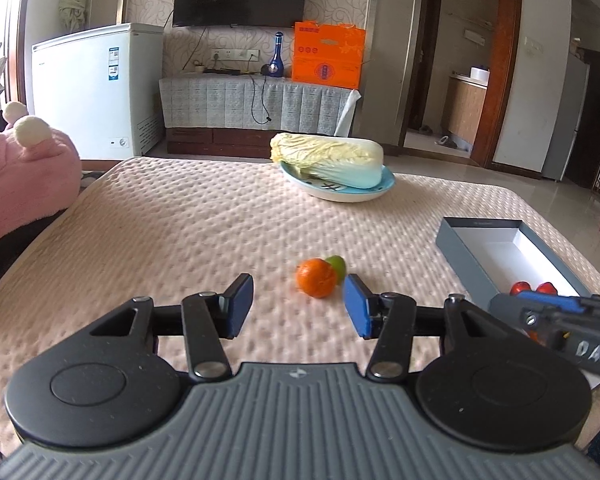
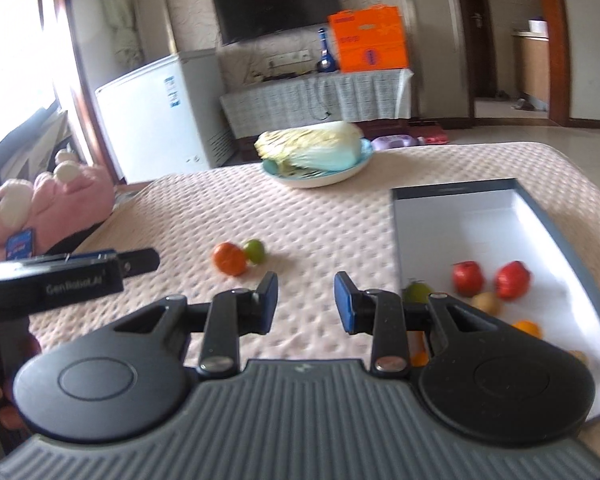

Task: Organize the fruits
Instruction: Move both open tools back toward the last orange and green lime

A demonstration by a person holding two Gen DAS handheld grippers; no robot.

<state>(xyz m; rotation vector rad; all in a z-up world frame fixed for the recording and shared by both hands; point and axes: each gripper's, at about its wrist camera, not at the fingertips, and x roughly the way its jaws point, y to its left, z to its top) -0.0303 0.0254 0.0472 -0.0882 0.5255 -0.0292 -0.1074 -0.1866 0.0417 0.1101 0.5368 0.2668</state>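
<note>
The left gripper [image 1: 298, 306] hovers low over the quilted pink cover [image 1: 180, 232], its blue pads spread with nothing between them. Just past the tips, at about one o'clock from the gap, an orange [image 1: 316, 278] lies on the cover with a lime [image 1: 337, 267] touching its far right side. Neither pad touches the fruit.

The right gripper [image 2: 306, 302] is also over the cover, its pads parted by a narrower gap and gripping nothing. From its camera the orange [image 2: 230, 259] and lime [image 2: 255, 251] sit at eleven o'clock, near but clear of the tips. At two to three o'clock lies the grey box [image 2: 460, 188] with a white inside — open on top, long side running away from the camera. In its near end are two red fruits [image 2: 467, 278] side by side, a green one [image 2: 417, 293] just behind the right finger, a yellowish one [image 2: 485, 302] and an orange one [image 2: 527, 328] nearer the camera; some are partly hidden by the gripper body.

At twelve o'clock, well beyond the loose fruit, a cabbage [image 1: 328, 159] lies on its side across a pale blue plate [image 1: 384, 188].
</note>
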